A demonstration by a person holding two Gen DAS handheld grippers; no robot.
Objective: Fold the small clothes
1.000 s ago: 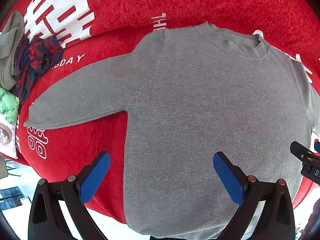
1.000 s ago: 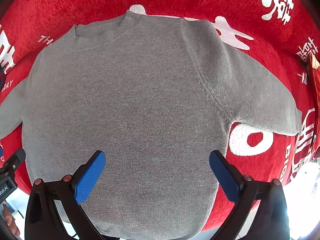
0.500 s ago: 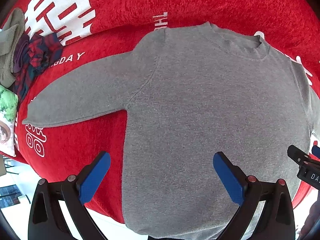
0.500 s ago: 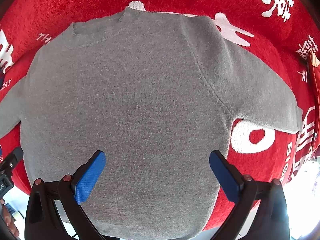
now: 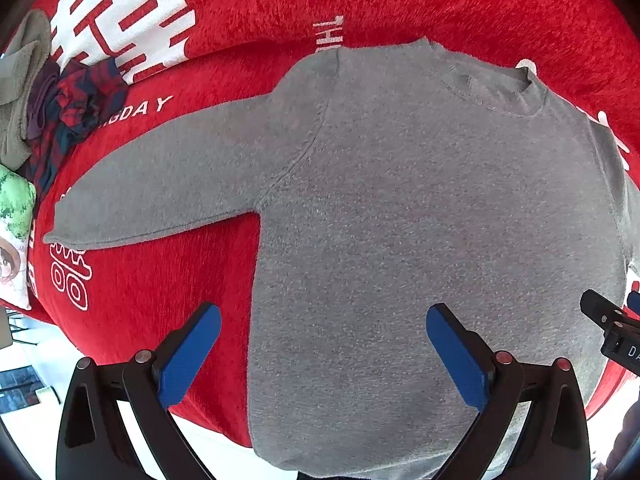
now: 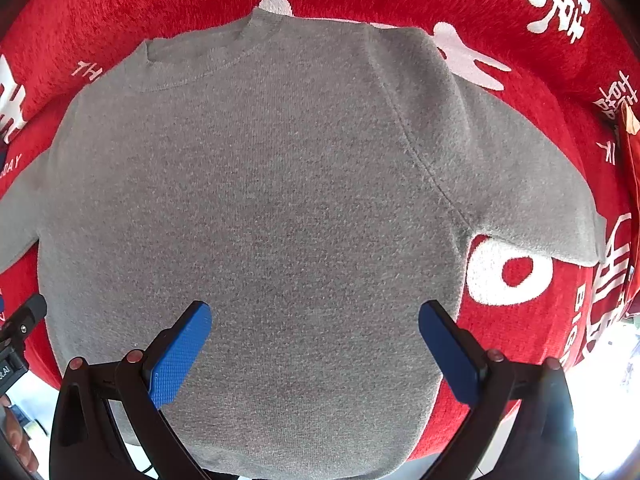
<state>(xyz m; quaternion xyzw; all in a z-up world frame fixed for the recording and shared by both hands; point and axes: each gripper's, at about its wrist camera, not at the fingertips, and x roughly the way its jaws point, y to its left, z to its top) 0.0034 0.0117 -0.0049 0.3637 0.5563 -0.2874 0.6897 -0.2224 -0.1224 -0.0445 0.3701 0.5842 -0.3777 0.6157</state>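
Sweater (image 5: 420, 220), grey, lies flat on the red blanket (image 5: 152, 288); I hold my left gripper (image 5: 324, 344) and right gripper (image 6: 316, 340) above its near hem, fingers spread wide, empty.

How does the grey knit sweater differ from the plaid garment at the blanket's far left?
The grey knit sweater is plain and spread flat, sleeves out; the red-and-navy plaid garment is patterned and crumpled in a heap. The sweater lies centred beneath both open grippers; the plaid one sits aside. Both rest on the red blanket.
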